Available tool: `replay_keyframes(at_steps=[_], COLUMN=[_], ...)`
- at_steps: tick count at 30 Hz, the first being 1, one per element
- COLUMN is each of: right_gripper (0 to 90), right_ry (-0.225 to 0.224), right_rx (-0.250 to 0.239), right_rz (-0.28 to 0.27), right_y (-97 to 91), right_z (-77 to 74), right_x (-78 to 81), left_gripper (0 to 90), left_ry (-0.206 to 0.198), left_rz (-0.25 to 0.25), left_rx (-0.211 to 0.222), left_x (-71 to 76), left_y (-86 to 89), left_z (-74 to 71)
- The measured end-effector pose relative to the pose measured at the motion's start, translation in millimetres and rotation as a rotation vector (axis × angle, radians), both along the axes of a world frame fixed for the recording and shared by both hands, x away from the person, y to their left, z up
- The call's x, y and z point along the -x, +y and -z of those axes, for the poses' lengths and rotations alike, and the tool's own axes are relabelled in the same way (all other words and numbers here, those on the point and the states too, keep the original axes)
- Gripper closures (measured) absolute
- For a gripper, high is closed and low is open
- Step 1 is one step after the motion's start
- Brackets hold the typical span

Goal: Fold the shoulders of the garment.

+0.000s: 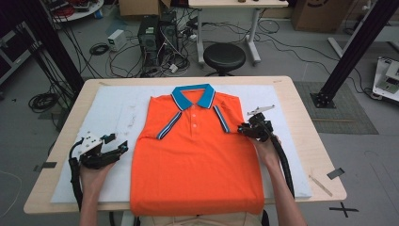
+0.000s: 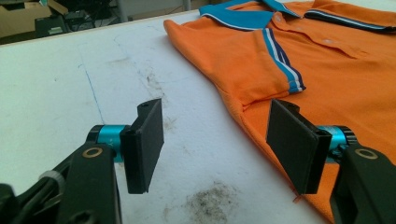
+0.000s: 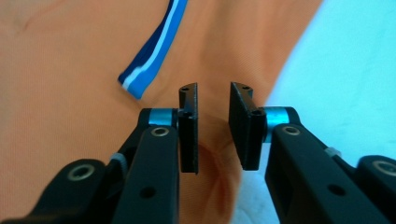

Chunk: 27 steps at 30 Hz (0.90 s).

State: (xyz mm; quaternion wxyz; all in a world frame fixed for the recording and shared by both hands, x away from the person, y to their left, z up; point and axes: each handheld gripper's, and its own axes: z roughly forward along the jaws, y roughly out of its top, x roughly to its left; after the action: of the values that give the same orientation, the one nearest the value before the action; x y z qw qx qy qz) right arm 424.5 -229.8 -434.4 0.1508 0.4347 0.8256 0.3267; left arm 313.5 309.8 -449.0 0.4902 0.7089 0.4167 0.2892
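An orange polo shirt (image 1: 197, 160) lies flat on the white-covered table (image 1: 113, 113). Left tool (image 2: 215, 140) spread wide beside its edge; right tool (image 3: 212, 123) narrowed over a fabric fold.

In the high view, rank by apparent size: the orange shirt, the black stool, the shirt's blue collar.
1. orange shirt
2. black stool, though it stands farther from the camera
3. blue collar
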Motion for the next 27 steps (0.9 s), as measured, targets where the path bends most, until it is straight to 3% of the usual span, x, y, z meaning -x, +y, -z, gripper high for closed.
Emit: replay_keyframes(at_steps=[3,4,5,6,7,9,10,12,14,16,18,19,20,21,22,26,27], right_gripper=[74.9,72.6,63.7,63.7,62.7,62.7,62.7,59.3,59.7,72.3,75.9,82.1,82.1,82.8,82.8,81.8,74.7], right_ry=[0.005,0.001,-0.017,-0.017,-0.056,-0.072,-0.072,-0.065,-0.053,-0.043,-0.048,-0.043,-0.043,-0.021,-0.014,-0.009,-0.012], right_rx=[0.006,0.013,0.014,0.014,-0.016,-0.060,-0.060,-0.006,0.007,0.064,0.062,0.026,0.026,-0.027,-0.036,-0.009,-0.011], right_rz=[-0.010,-0.009,-0.002,-0.002,-0.038,-0.102,-0.102,-0.125,-0.121,-0.105,-0.103,-0.100,-0.100,-0.116,-0.123,-0.146,-0.147], right_y=[1.8,2.2,3.4,3.4,8.9,18.8,18.8,34.9,37.6,42.9,42.6,38.1,38.1,31.3,28.8,27.2,27.0], right_z=[5.3,4.6,3.0,3.0,-2.4,-6.8,-6.8,-4.2,-1.3,5.9,5.6,2.6,2.6,0.2,-0.2,3.2,3.7], right_x=[-0.9,-0.4,0.9,0.9,6.9,13.0,13.0,12.4,9.4,4.3,4.0,4.0,4.0,3.4,3.4,6.6,6.5], left_gripper=[36.9,36.9,36.9,36.9,36.8,36.9,36.9,36.9,36.9,36.9,36.8,36.8,36.9,36.9,36.9,36.8,36.9], left_ry=[0.002,0.007,0.007,0.010,0.012,0.019,0.019,0.022,0.020,0.019,0.020,0.021,0.021,0.021,0.021,0.021,0.021], left_rz=[-0.003,-0.005,-0.005,-0.007,-0.006,-0.001,-0.001,0.002,0.005,0.005,0.005,0.005,0.005,0.008,0.008,0.008,0.009], left_rx=[0.006,0.001,0.001,-0.002,-0.006,-0.030,-0.030,-0.049,-0.060,-0.059,-0.058,-0.055,-0.055,-0.059,-0.059,-0.058,-0.061], left_x=[-0.3,-0.8,-0.8,-1.1,-1.2,-1.8,-1.8,-2.1,-2.1,-2.0,-2.1,-2.2,-2.2,-2.0,-2.0,-1.9,-1.8], left_y=[0.3,0.2,0.2,-0.2,-0.8,-3.3,-3.3,-5.5,-6.3,-6.6,-6.0,-5.8,-5.8,-5.8,-5.8,-6.4,-6.2], left_z=[0.1,0.0,0.0,0.0,0.0,-0.1,-0.1,-0.1,-0.1,0.1,-0.1,-0.1,-0.1,-0.2,-0.2,-0.1,-0.1])
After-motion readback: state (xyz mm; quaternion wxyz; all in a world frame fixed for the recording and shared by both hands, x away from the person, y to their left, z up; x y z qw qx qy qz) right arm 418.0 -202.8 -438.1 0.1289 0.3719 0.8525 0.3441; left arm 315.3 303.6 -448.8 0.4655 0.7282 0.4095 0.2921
